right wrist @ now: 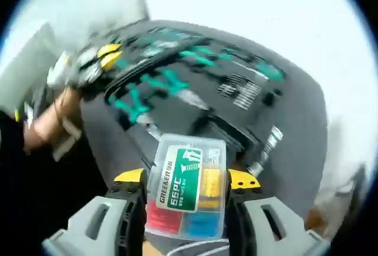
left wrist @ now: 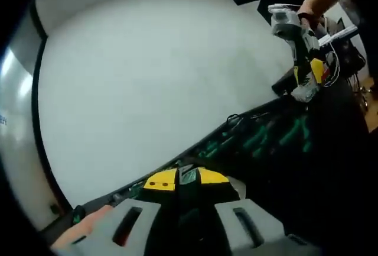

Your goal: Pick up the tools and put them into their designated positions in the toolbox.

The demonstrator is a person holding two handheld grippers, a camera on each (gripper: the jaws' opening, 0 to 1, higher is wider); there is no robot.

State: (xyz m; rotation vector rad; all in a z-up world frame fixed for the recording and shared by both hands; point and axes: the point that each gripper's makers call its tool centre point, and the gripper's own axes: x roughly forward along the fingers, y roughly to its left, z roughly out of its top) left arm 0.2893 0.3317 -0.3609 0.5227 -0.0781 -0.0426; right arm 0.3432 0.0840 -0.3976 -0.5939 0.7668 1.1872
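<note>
Right gripper (right wrist: 186,188) clamped on clear plastic parts case (right wrist: 186,188): light, rigid, slick-walled, best pinched across long sides; left gripper's (left wrist: 188,180) opening unclear.

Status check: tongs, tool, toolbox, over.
Right tongs shut on clear plastic screw case with green label. Left tongs shut, apparently empty. Open black toolbox ahead, unobstructed.

In the right gripper view, a small parts box (right wrist: 188,185) sat clamped between the two jaws of the right gripper (right wrist: 188,188). Beyond it lay the open toolbox (right wrist: 295,114), with rows of tools (right wrist: 177,81) in its recesses. The left gripper (right wrist: 97,61) was at the toolbox's far left edge. In the left gripper view, the toolbox (left wrist: 331,167) rested on a table (left wrist: 153,84), and the right gripper (left wrist: 307,81) hung above the toolbox's far end.
</note>
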